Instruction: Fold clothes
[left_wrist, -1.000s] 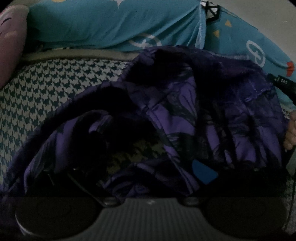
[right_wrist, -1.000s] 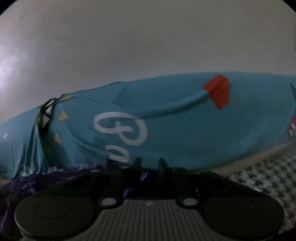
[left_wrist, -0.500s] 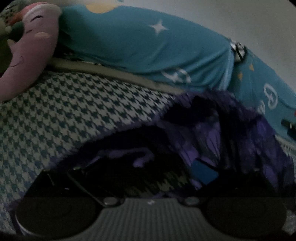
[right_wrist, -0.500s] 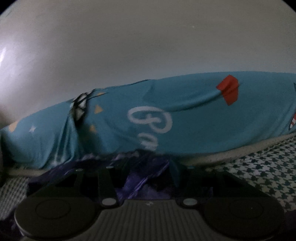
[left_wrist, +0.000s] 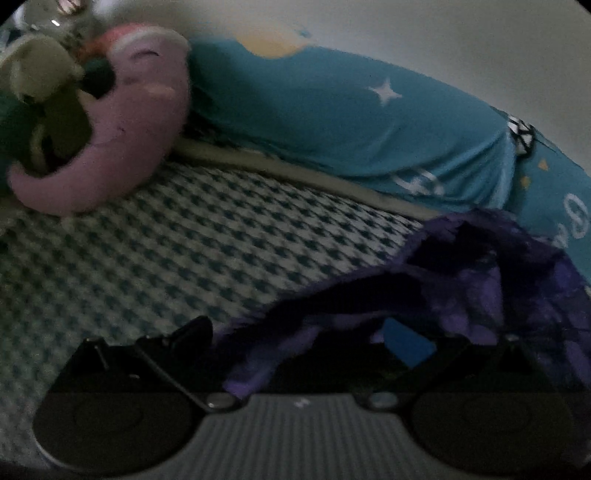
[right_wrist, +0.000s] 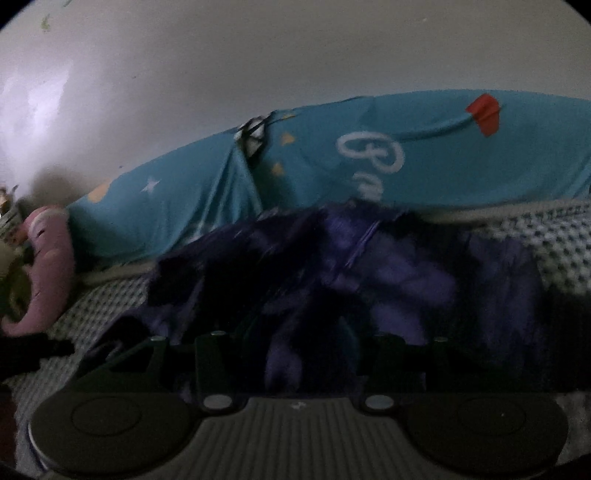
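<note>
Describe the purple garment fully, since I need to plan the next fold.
The purple garment is thin, slightly shiny-looking fabric, dark purple with lighter violet patches. It lies crumpled and unfolded on the houndstooth bed cover, its far edge close to the teal pillow. Cloth runs between the fingers of both the left gripper and right gripper; grip unclear.

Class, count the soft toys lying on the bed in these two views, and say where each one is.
2, as far as I can tell: a purple crescent plush at the bed's left end, and a pale greenish toy tucked against it, blurred. More may be hidden past the frame edge.
</note>
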